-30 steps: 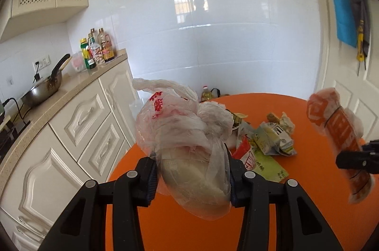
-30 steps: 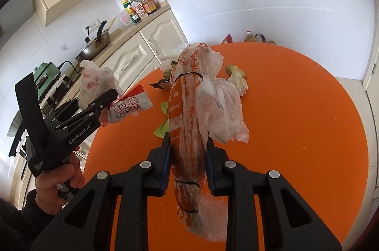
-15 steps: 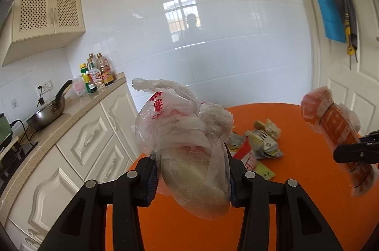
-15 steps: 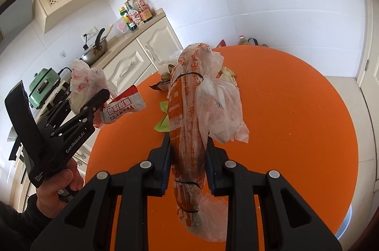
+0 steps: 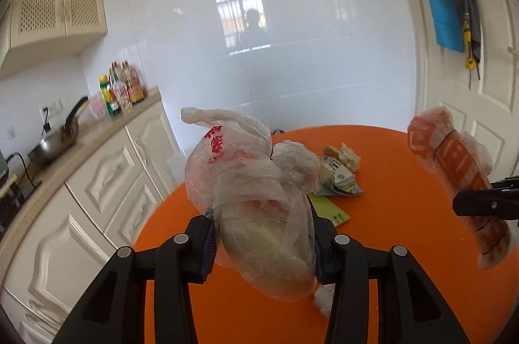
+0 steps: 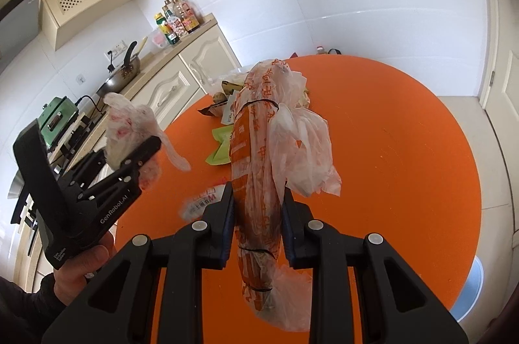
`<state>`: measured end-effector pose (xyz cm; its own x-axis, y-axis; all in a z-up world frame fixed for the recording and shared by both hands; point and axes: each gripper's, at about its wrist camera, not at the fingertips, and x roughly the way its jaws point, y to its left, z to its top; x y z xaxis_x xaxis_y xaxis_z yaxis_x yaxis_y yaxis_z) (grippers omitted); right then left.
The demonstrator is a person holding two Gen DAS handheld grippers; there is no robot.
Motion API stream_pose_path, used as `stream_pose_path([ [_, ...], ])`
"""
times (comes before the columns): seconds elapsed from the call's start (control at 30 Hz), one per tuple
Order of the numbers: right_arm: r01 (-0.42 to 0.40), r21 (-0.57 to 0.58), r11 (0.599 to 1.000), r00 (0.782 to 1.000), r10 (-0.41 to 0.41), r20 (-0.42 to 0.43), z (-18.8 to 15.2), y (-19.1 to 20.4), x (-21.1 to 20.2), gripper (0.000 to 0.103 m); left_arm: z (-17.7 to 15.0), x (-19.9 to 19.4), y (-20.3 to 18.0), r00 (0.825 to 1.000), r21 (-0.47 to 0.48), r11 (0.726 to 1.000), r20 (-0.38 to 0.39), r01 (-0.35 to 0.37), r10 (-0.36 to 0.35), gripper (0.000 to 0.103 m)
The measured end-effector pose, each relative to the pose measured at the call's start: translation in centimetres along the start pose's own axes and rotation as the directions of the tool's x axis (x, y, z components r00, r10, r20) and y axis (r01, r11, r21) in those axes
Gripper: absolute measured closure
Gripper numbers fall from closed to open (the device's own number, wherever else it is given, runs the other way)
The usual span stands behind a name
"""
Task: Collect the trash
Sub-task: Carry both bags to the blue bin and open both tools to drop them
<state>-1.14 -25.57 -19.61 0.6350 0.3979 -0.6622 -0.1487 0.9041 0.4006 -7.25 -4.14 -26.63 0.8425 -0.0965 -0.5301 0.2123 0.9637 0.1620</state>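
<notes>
My left gripper [image 5: 264,243] is shut on a clear plastic bag [image 5: 256,188] with red print and something pale inside, held above the near edge of the round orange table [image 5: 405,246]. My right gripper [image 6: 258,224] is shut on a long orange printed bundle [image 6: 256,149] tied with black bands, loose clear plastic hanging off it. The same bundle [image 5: 454,162] shows at the right of the left wrist view. A hand [image 6: 81,266] holds the left gripper [image 6: 142,155] at the left of the right wrist view. Just below it, a red-and-white wrapper [image 6: 204,201] shows blurred.
Crumpled paper wrappers [image 5: 337,178] and a green packet [image 6: 220,146] lie on the table's far left part. Cream cabinets and a counter [image 5: 97,129] with a wok [image 5: 55,146] and bottles run along the left. A white door [image 5: 486,123] stands at the right.
The left gripper has shifted sideways with its bag. The red-and-white wrapper that stuck out beside the bag now sits lower and blurred, apart from it. The right gripper keeps its bundle.
</notes>
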Motion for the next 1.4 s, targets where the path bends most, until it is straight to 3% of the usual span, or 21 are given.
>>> stream_pose_path([
  [0.23, 0.012, 0.004, 1.000, 1.000, -0.013, 0.023, -0.3, 0.5, -1.0, 0.078, -0.3, -3.0, 0.2, 0.998, -0.035, 0.998, 0.000, 0.059, -0.059, 0.062],
  [0.47, 0.062, 0.035, 0.997, 0.992, -0.066, 0.111, -0.3, -1.3, -5.6, 0.078, 2.5, -6.2, -1.4, 0.989, -0.028, 0.989, 0.037, 0.146, -0.145, 0.062],
  [0.57, 0.105, 0.072, 0.992, 0.981, -0.115, 0.157, -0.7, -3.2, -8.8, 0.078, 4.2, -7.2, -3.3, 0.974, -0.001, 0.975, 0.052, 0.221, -0.220, 0.062],
  [0.7, 0.190, 0.148, 0.970, 0.951, -0.220, 0.218, -2.0, -6.7, -14.3, 0.078, 6.8, -7.8, -6.3, 0.936, 0.063, 0.937, 0.056, 0.343, -0.347, 0.062],
  [0.73, 0.214, 0.174, 0.961, 0.940, -0.251, 0.230, -2.4, -7.8, -15.8, 0.078, 7.4, -7.9, -7.2, 0.924, 0.082, 0.924, 0.052, 0.375, -0.379, 0.062],
  [0.87, 0.301, 0.286, 0.910, 0.893, -0.374, 0.249, -5.0, -12.3, -21.2, 0.078, 9.3, -7.4, -11.4, 0.842, 0.121, 0.835, -0.012, 0.537, -0.539, 0.062],
  [0.93, 0.334, 0.340, 0.879, 0.873, -0.425, 0.239, -6.4, -14.4, -23.1, 0.078, 9.5, -6.9, -13.4, 0.810, 0.142, 0.798, -0.054, 0.585, -0.584, 0.062],
  [1.07, 0.376, 0.453, 0.808, 0.844, -0.501, 0.194, -9.9, -19.3, -25.6, 0.078, 9.0, -4.6, -18.5, 0.725, 0.157, 0.709, -0.190, 0.688, -0.662, 0.062],
  [1.2, 0.376, 0.560, 0.738, 0.844, -0.523, 0.123, -13.7, -24.6, -25.4, 0.078, 8.1, -1.0, -23.2, 0.634, 0.138, 0.632, -0.354, 0.762, -0.688, 0.062],
  [1.27, 0.367, 0.608, 0.704, 0.850, -0.519, 0.088, -15.4, -27.2, -24.7, 0.078, 8.0, 1.3, -24.7, 0.600, 0.127, 0.610, -0.419, 0.782, -0.681, 0.062],
  [1.4, 0.356, 0.675, 0.646, 0.868, -0.496, 0.016, -17.9, -31.6, -22.4, 0.078, 6.8, 6.1, -28.6, 0.559, 0.131, 0.592, -0.536, 0.796, -0.633, 0.062],
])
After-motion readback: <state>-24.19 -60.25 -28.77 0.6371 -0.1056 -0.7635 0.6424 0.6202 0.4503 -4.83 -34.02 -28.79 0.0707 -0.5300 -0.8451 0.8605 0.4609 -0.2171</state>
